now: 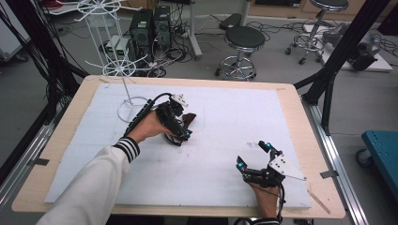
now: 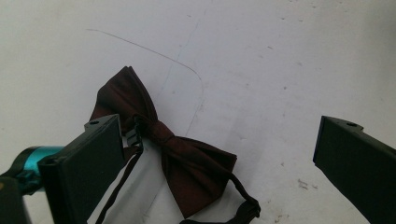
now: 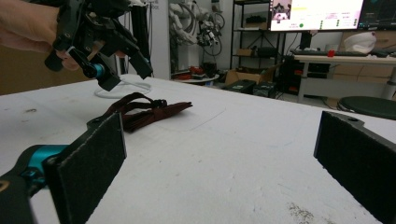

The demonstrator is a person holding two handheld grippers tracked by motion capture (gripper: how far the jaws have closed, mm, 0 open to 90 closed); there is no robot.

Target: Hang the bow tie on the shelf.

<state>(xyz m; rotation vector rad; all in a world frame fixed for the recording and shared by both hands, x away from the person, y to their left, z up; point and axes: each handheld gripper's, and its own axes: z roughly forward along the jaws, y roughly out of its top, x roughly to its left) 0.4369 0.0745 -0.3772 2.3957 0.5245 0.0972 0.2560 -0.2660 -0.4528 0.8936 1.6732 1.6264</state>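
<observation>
A dark maroon bow tie (image 1: 189,120) with a thin strap and clasp lies flat on the white foam sheet (image 1: 225,112), left of centre. My left gripper (image 1: 180,130) hovers just above it, tilted down, jaws open. In the left gripper view the bow tie (image 2: 187,161) lies between and below the jaws of the left gripper (image 2: 217,140), closer to the left jaw and touching neither. My right gripper (image 1: 252,154) sits low near the table's front right, open and holding nothing. In the right gripper view, the right gripper (image 3: 219,135) faces the bow tie (image 3: 149,112), with the left gripper (image 3: 125,74) above it.
A white wire rack (image 1: 123,70) stands on a ring base at the back left of the sheet, close behind the left hand. The wooden table edge (image 1: 300,140) frames the sheet. Stools (image 1: 244,40) and computer cases stand on the floor beyond the table.
</observation>
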